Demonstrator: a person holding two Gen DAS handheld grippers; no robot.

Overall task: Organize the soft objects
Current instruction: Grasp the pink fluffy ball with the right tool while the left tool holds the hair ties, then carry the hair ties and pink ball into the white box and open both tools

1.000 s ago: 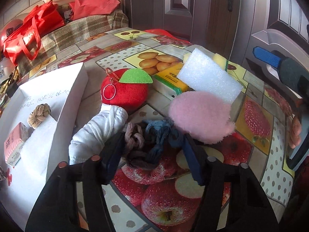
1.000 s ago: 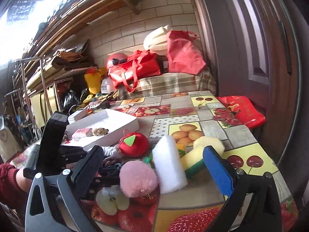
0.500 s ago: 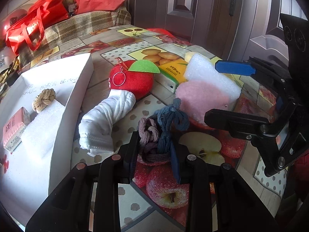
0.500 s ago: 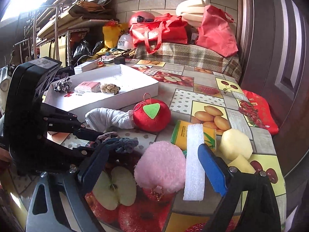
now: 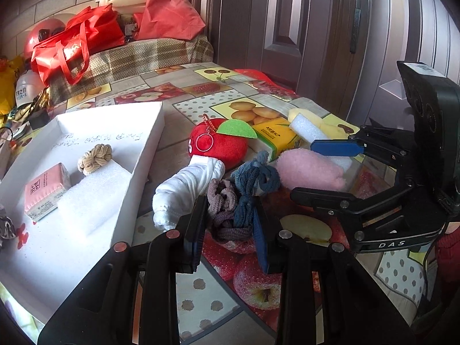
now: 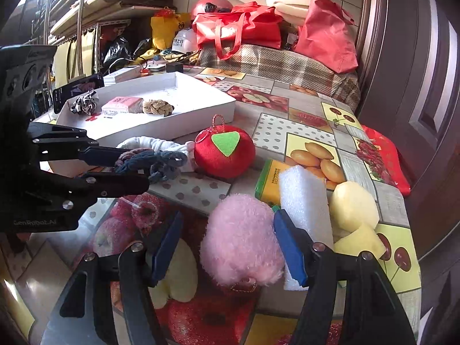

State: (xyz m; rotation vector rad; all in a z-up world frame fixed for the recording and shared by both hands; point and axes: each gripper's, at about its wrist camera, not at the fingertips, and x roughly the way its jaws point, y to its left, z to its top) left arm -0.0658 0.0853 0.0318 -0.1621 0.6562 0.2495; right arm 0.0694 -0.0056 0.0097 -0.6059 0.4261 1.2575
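Note:
My left gripper [image 5: 230,224] is shut on a knotted bundle of blue and mauve hair ties [image 5: 241,192], held just above the table; it also shows in the right wrist view [image 6: 149,162]. My right gripper [image 6: 227,247] is open, its blue pads on either side of a pink fluffy pom-pom [image 6: 244,238] lying on the table; the pom-pom also shows in the left wrist view [image 5: 310,169]. A white box lid [image 5: 149,132] at the left holds a beige rope knot [image 5: 96,158], a pink tissue pack [image 5: 46,189] and a white foam block [image 5: 95,192].
A red plush apple [image 6: 224,152], a rolled white sock [image 5: 187,189], a white foam block [image 6: 302,198], yellow sponges [image 6: 353,210] and a yellow-green box [image 6: 270,181] lie on the fruit-print tablecloth [image 6: 310,126]. Red bags [image 6: 238,26] stand behind. A door [image 5: 302,28] is close on the right.
My left gripper closed on the hair-tie bundle and lifted it slightly. My right gripper came down and forward until its open jaws straddle the pink pom-pom.

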